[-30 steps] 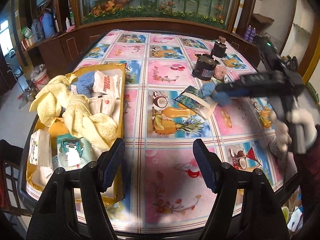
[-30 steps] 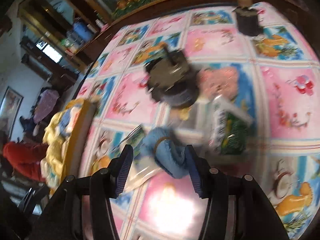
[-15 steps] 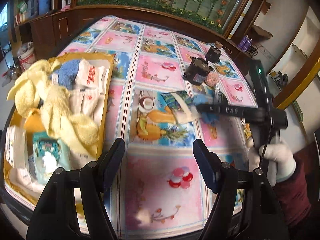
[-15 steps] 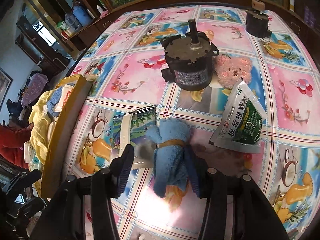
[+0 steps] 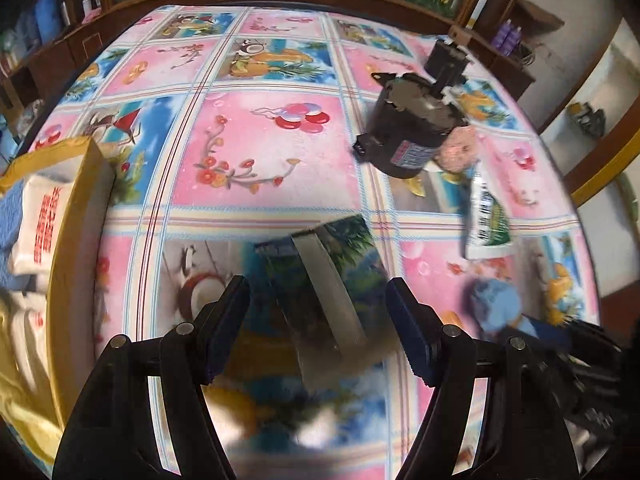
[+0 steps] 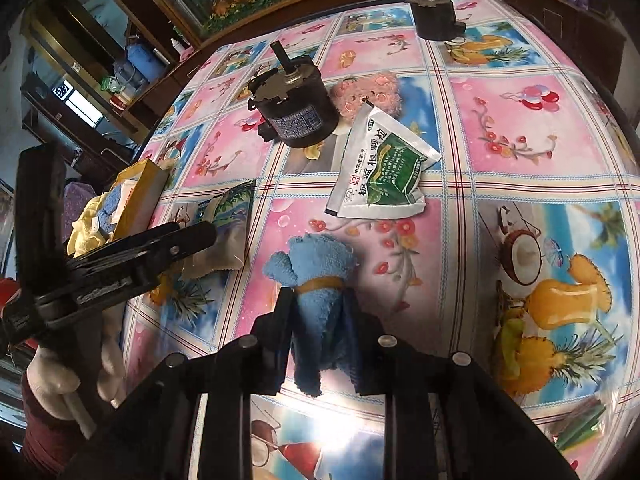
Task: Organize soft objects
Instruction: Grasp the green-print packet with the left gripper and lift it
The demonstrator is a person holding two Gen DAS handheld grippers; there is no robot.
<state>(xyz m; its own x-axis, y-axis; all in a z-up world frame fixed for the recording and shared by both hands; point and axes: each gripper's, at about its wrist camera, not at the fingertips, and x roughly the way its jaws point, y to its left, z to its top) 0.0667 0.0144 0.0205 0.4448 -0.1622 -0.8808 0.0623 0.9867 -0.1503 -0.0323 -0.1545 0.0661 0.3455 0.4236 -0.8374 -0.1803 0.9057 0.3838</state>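
Gripping the rolled blue terry towel (image 6: 316,280), the right tongs (image 6: 316,344) ready it for lifting; the left tongs (image 5: 318,320) gape over a green foil sachet (image 5: 328,276) at twelve o'clock.

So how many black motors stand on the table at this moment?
2. The large motor stands beside the pink plush toy, behind the green-white sachet. The small motor stands near the table's far edge. None seems hidden.

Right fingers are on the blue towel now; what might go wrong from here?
1. The right gripper pinches only the near end of the blue towel, so it may slip out when lifted.
2. The left gripper hovers open over the pouch close by; the two grippers might collide.
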